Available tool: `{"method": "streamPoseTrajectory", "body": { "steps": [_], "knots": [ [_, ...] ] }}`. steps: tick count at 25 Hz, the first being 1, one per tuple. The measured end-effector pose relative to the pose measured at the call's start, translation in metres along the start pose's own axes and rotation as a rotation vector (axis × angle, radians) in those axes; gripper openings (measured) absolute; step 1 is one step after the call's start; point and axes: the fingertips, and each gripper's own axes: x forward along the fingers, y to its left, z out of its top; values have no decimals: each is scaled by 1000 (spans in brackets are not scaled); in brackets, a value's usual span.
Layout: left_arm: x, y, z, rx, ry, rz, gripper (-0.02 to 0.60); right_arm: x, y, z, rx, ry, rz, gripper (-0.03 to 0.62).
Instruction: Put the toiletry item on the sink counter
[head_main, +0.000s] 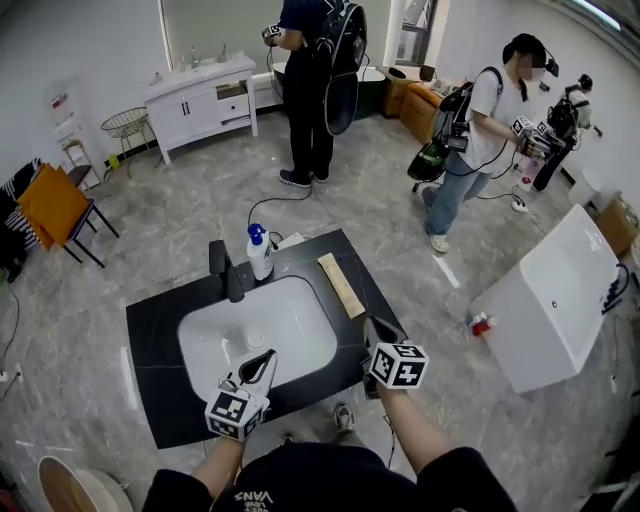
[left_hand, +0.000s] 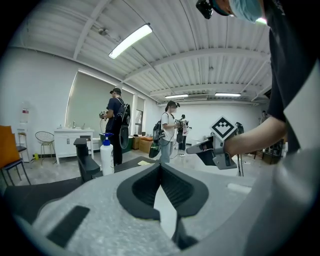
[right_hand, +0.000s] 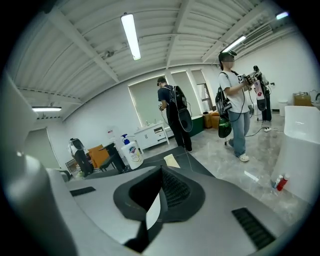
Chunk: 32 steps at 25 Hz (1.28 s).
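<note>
Our left tool (head_main: 267, 358) and right tool (head_main: 373, 326) were clenched on nothing, above the counter's (head_main: 160, 345) front edge. The bottle (head_main: 259, 253) stood on the counter, just beside the faucet (head_main: 223, 269).

Black sink counter (head_main: 150, 340) carries pump bottle (head_main: 260, 254), faucet (head_main: 224, 270) and wooden strip (head_main: 341, 285).

I'm standing in a big open studio or test hall dressed as a mock bathroom, not a home. A black sink counter (head_main: 160, 340) stands free in the middle of a grey tile floor (head_main: 130, 240). A white vanity (head_main: 200, 100) sits by the far wall and a white tub (head_main: 550, 300) off to the right, all in one open room. Overhead is a ribbed industrial ceiling (right_hand: 90, 45) with tube lights (right_hand: 131, 35). Two people (head_main: 310, 90) wear backpacks and hold handheld rigs, and a cable (head_main: 275, 200) trails over the floor.
</note>
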Motion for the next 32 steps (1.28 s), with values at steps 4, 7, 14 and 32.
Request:
{"method": "streamPoseTrajectory", "body": {
  "steps": [4,7,14,32],
  "knots": [
    [-7,-3,-1,8,-6,-45,7,-26,14,-5,16,-33,-6,-2],
    [-13,-6,-1,5,-15,-73,6,-44,25,-11,18,-54,-13,-2],
    [-26,-18,-5,26,-20,-134,6,-82,45,-23,19,-97,-28,-2],
    [-66,-29,-13,65,-53,-231,6,-129,87,-67,33,-142,-104,-2]
  ]
}}
